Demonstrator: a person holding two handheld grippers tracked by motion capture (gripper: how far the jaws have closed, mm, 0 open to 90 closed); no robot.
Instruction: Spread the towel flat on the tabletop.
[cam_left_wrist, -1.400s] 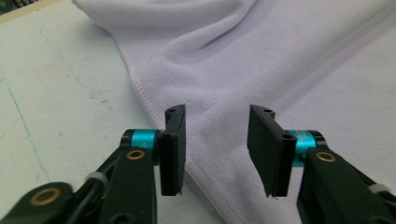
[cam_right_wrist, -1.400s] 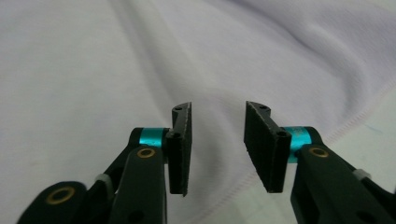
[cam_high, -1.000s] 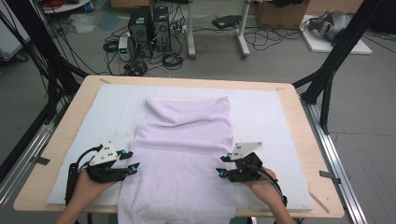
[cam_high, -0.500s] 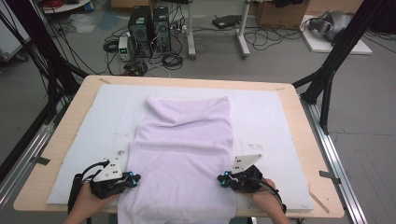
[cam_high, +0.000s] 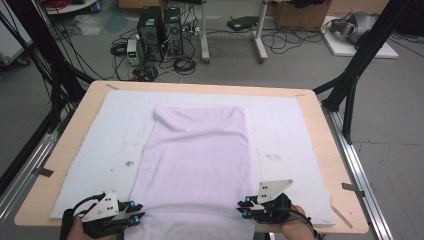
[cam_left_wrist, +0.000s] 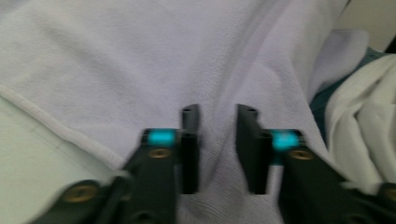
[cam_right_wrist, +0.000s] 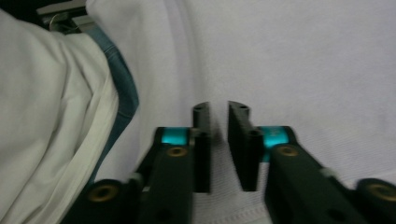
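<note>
A lavender towel (cam_high: 195, 155) lies lengthwise on the white mat (cam_high: 100, 145), and its near end hangs over the table's front edge. My left gripper (cam_high: 135, 214) is at the towel's near left edge and my right gripper (cam_high: 243, 210) at its near right edge. In the left gripper view the left gripper (cam_left_wrist: 218, 112) points over towel cloth (cam_left_wrist: 116, 60) with a gap between its jaws. In the right gripper view the right gripper (cam_right_wrist: 218, 108) hovers over the towel (cam_right_wrist: 303, 60) with a narrower gap. Both pairs of jaws have just been opening, and the pads press on nothing.
The wooden table (cam_high: 320, 130) borders the mat on all sides. Black frame posts (cam_high: 350, 85) stand at the table's corners. Computers and cables (cam_high: 160, 30) sit on the floor beyond. The person's white shirt (cam_right_wrist: 42, 116) and blue jeans (cam_right_wrist: 123, 93) are close behind the towel's hanging end.
Both hands have moved toward the near edge of the table along the towel's sides. The jaws closed half a second ago and now stand apart again.
</note>
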